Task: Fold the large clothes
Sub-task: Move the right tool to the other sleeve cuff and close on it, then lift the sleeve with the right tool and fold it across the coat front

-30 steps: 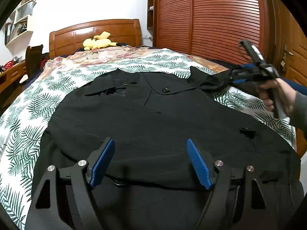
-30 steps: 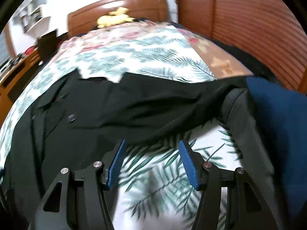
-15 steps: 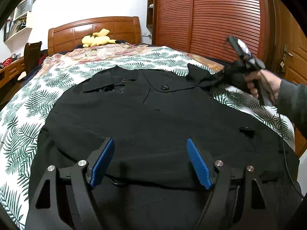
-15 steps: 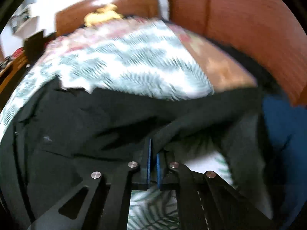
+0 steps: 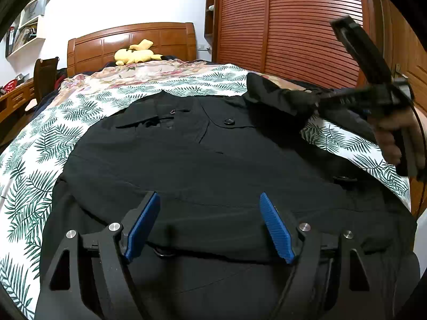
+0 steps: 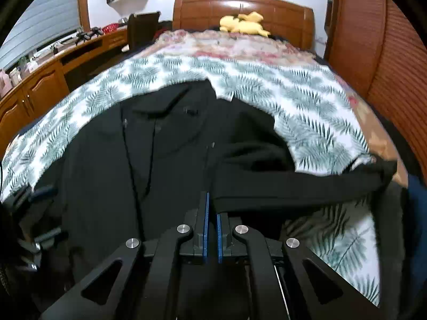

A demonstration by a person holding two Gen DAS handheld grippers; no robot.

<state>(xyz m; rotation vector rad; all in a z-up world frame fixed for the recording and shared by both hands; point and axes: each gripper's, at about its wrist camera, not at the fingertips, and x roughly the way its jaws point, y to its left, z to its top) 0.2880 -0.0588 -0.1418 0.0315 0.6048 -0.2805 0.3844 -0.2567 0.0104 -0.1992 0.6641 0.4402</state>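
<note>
Coat [image 5: 202, 176], large and black, lies spread front-up over the bed, filling the lower and middle part of both views, with its collar toward the headboard. Your left tool [image 5: 209, 224] hangs at the bottom centre of the left view, its blue pads wide apart above the coat's lower front and gripping nothing. Your right tool [image 6: 211, 226] sits at the bottom centre of the right view, pads closed tight on the dark cloth of the sleeve [image 6: 299, 184], which runs off to the right edge of that frame; in the left view the same sleeve rises off the bed at the upper right, pinched at your right hand [image 5: 395, 136].

You seem to be at the first fold, bringing the sleeve in over the body. The next move calls for carrying it across to the chest and laying it flat before letting go; the cloth is limp and may bunch or slip back.

Beneath the coat lies a leaf-printed sheet [image 5: 40, 144], then a floral quilt [image 6: 229, 45]. Farther up are the wooden headboard [image 5: 133, 42] with a yellow plush toy [image 5: 137, 54], a slatted wardrobe [image 5: 293, 21] at upper right, and a desk [image 6: 50, 74] with shelves at the left.
</note>
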